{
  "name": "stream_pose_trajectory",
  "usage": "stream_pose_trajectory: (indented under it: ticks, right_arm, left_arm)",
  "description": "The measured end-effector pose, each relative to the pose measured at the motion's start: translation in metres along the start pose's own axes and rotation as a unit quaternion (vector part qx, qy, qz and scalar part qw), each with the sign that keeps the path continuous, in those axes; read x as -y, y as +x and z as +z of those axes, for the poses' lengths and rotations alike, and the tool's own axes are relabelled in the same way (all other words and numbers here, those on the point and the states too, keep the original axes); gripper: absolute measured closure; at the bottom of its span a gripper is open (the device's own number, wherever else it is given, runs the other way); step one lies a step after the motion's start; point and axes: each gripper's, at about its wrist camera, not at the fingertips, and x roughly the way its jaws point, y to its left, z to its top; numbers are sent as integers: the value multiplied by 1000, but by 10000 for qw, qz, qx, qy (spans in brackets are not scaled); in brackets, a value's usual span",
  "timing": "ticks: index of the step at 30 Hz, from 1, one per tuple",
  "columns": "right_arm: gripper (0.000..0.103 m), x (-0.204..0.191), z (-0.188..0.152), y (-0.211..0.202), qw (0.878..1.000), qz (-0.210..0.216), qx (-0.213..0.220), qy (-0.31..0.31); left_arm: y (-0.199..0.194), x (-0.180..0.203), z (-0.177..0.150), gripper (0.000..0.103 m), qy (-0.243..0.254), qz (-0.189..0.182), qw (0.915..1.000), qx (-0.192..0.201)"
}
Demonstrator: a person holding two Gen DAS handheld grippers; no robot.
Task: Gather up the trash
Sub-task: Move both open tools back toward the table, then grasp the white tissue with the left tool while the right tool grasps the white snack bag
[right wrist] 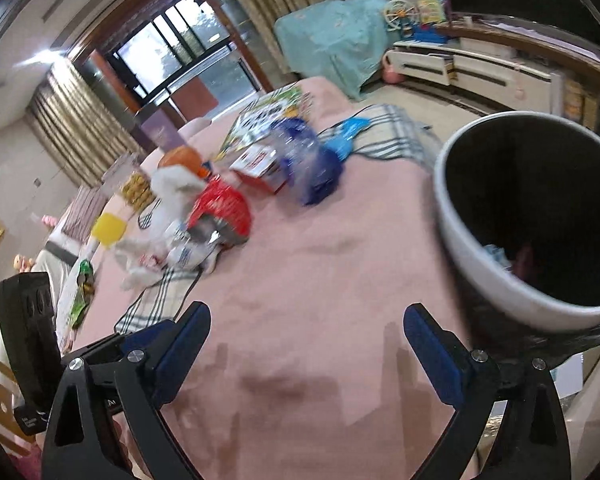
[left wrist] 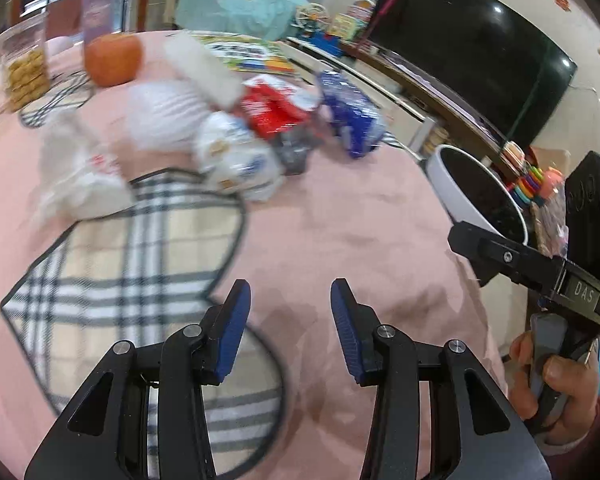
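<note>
Trash lies in a blurred heap on the pink tablecloth [left wrist: 340, 220]: a red packet [left wrist: 272, 108], a blue wrapper [left wrist: 350, 112], a white-and-blue bag [left wrist: 236, 160] and a crumpled white bag [left wrist: 80, 172]. My left gripper [left wrist: 291, 312] hangs open over bare cloth, well short of the heap, nothing between its blue pads. My right gripper [right wrist: 307, 344] is open wider, also empty, above the cloth. The white bin [right wrist: 540, 216] with a dark inside stands just right of it, off the table's edge, with some scraps at its bottom. The red packet [right wrist: 220, 208] and blue wrapper [right wrist: 312, 164] lie farther ahead.
A checked placemat [left wrist: 140, 264] lies left of my left gripper. An orange pumpkin-like ball [left wrist: 114, 60], a cookie jar [left wrist: 24, 68] and a picture book [left wrist: 252, 54] sit at the table's far side. A hand [left wrist: 556, 384] holds the other gripper at right. A black TV [left wrist: 480, 48] stands beyond.
</note>
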Motion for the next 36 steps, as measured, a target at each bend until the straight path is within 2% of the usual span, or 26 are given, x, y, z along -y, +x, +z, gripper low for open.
stream_pose_trajectory:
  ticks: [14,25,30,36]
  right_arm:
    - [5,-45,-14,25,9994,181,-88,-266]
    - [6,-72,-8,45,9980,319,-7,-546]
    - [15,-81,0,57,9972,375,-35,-645]
    - [24,-90,11,74,9966,410,-111,-699]
  left_arm:
    - [-22,-57,-15,60,-497,315,9982,142]
    - [-24,-90,-7,55,-822,553,9949,200]
    - [-26,-105,5,54,-933,663,9929,323]
    - [-29,-117,27,47,-926,856,9905,551]
